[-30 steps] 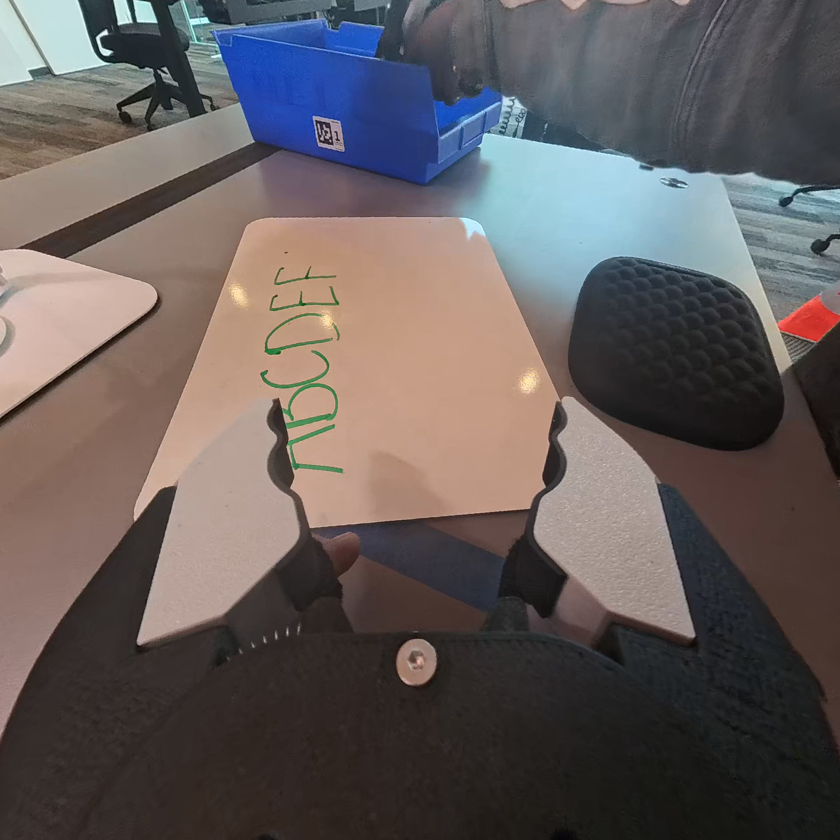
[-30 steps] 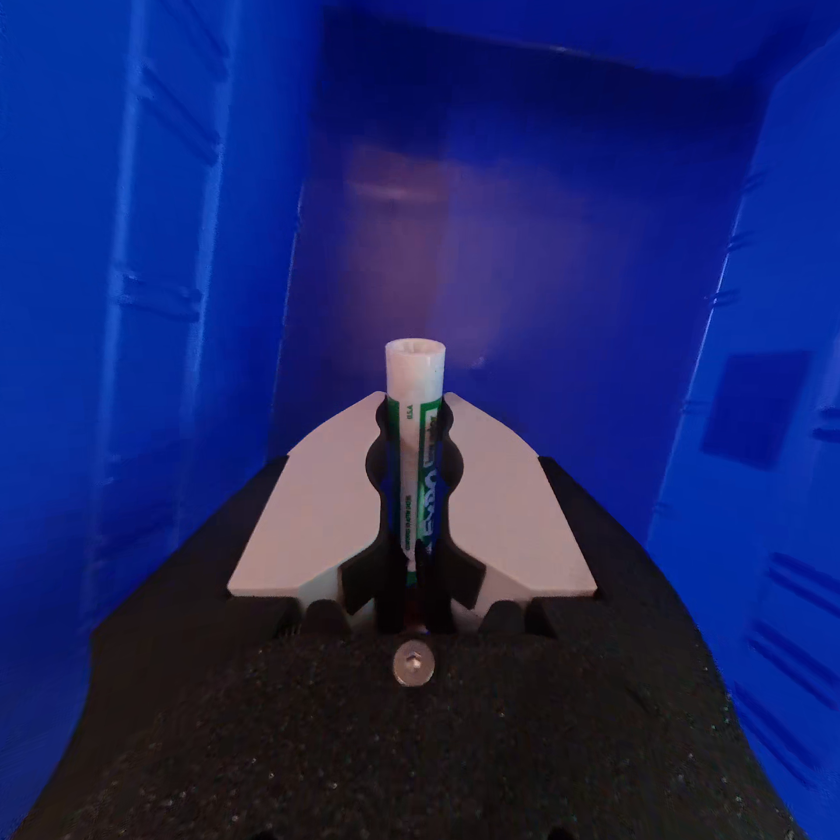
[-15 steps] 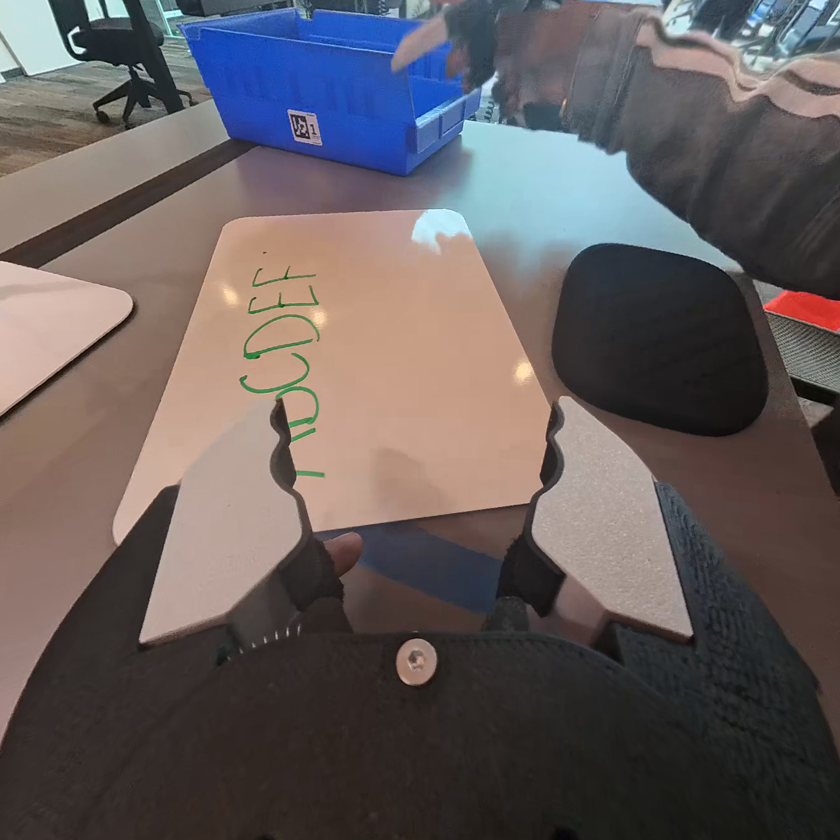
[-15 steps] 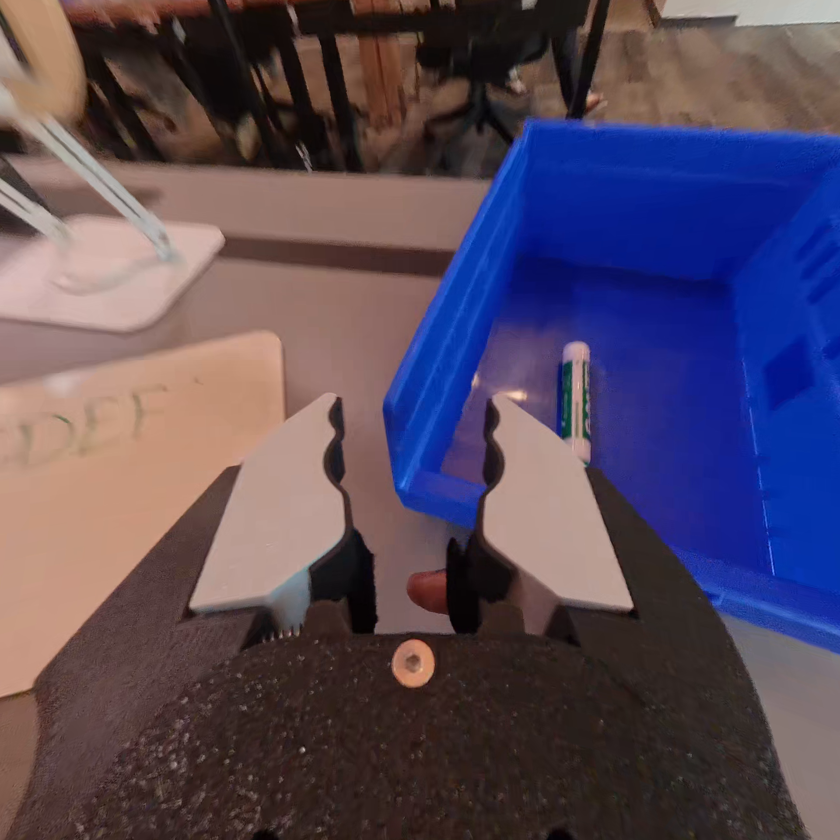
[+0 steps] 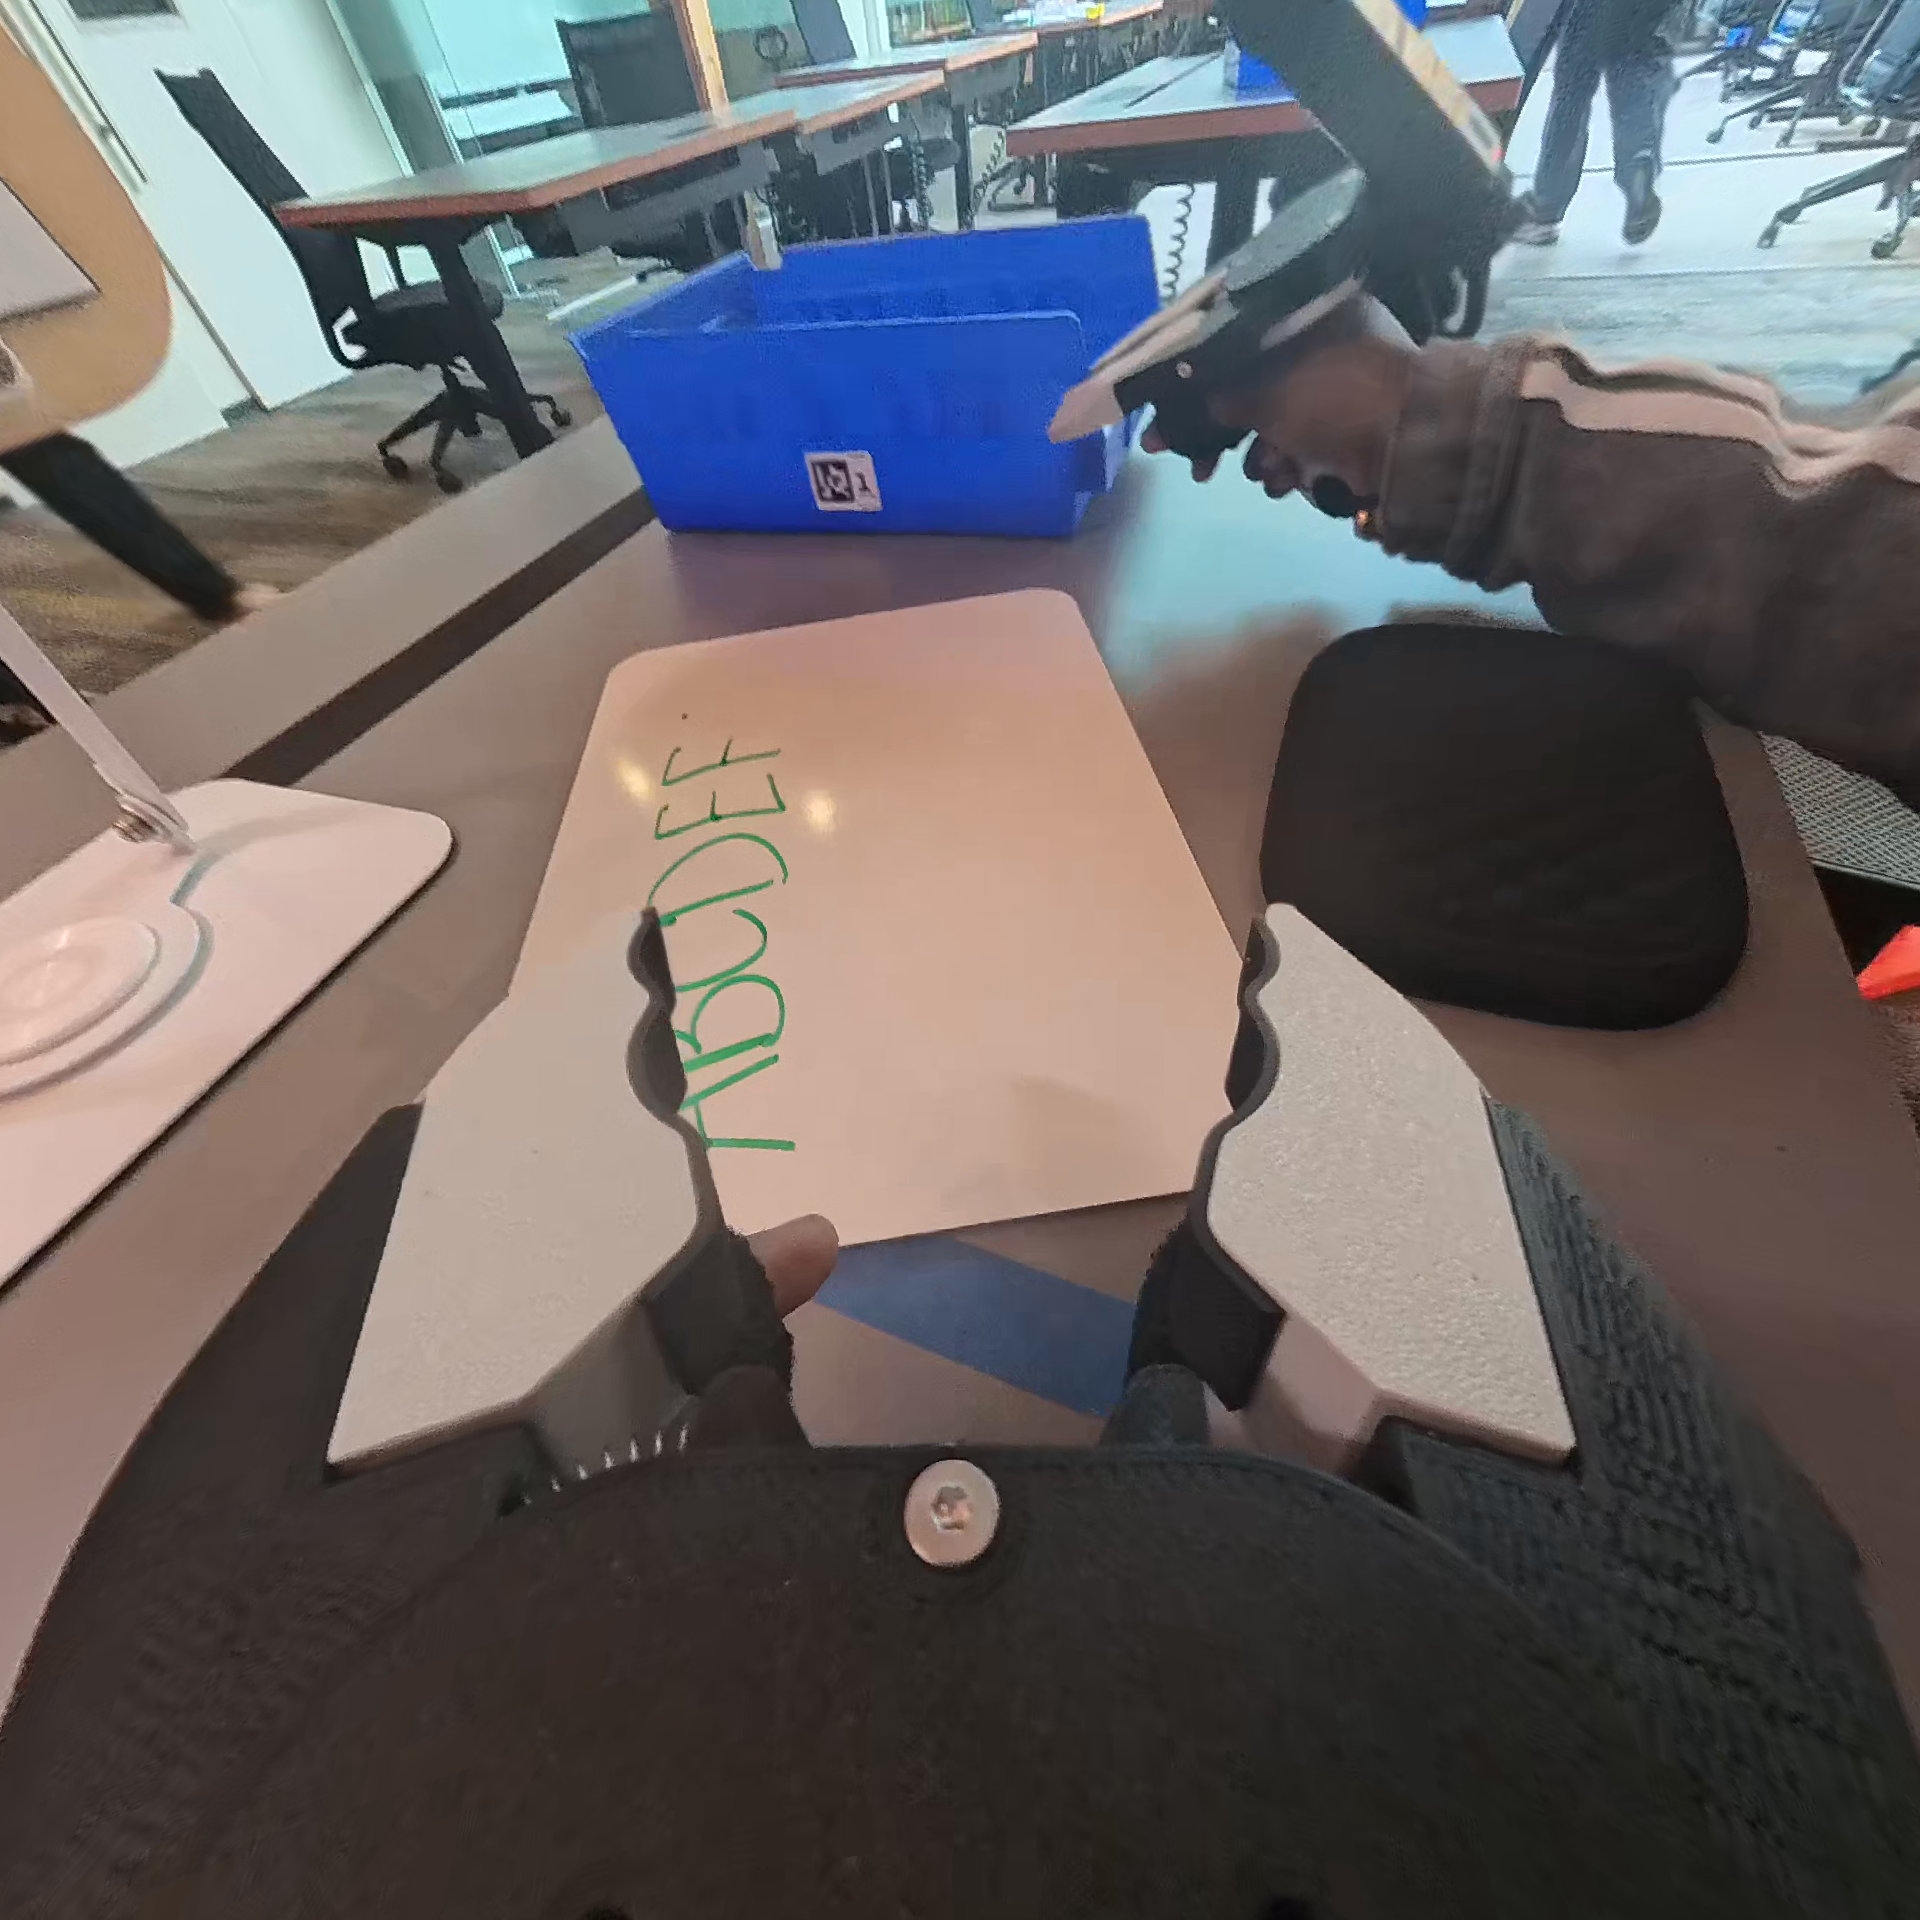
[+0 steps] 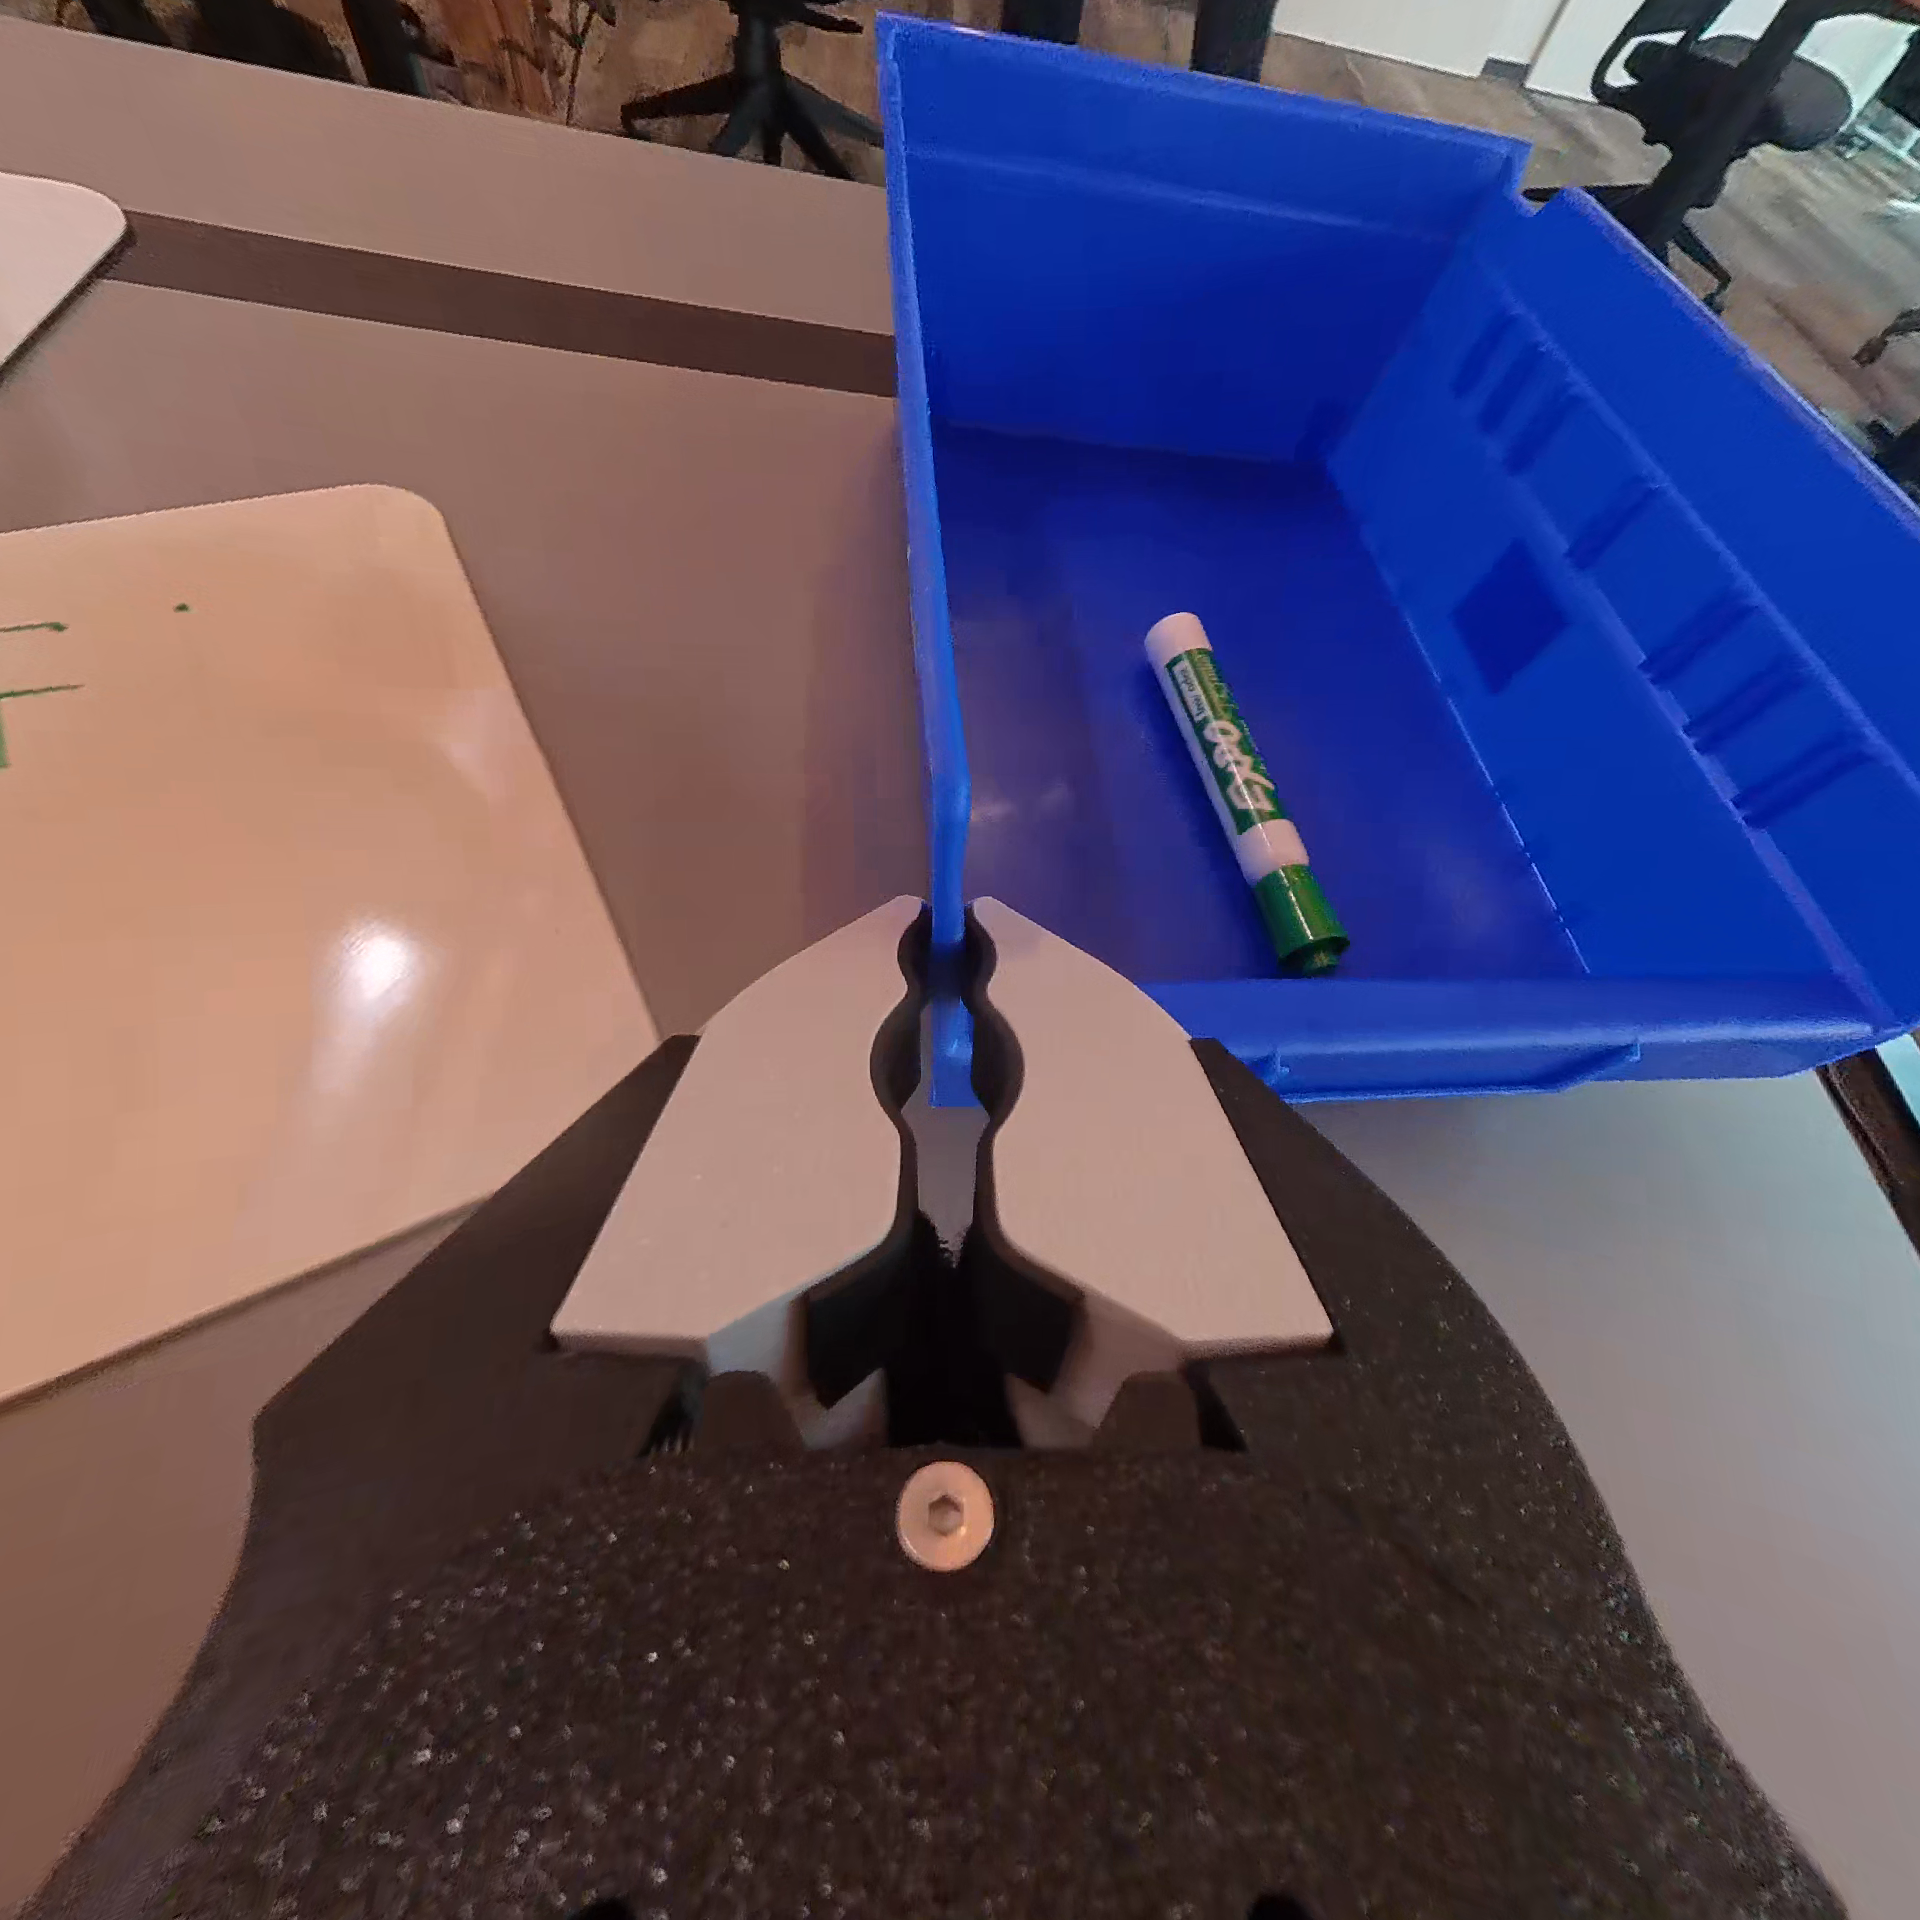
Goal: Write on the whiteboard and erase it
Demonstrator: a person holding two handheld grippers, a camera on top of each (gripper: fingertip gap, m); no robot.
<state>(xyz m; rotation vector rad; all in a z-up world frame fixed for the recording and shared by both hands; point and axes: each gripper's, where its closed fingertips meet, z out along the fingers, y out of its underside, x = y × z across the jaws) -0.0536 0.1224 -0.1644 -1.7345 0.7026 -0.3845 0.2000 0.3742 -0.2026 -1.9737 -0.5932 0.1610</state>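
Lying loose in blue bin [image 6: 1195,312], marker [image 6: 1236,790]; right tongs [image 6: 945,914] now closed, empty; left tongs [image 5: 940,945] wide, empty.

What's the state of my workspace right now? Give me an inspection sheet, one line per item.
Surface: grey-brown table, with a blue tape strip at the near edge.
Job's things: whiteboard lies flat and bears green writing; marker lies in the blue bin; black pad sits to the right of the board.
Clutter: white stand base on the left.
Grippers: left gripper is open above the board's near end; right gripper is shut and empty, raised by the bin's corner.
Cables: nothing seen on the table.
Surroundings: office desks, chairs, and a person walking far off.
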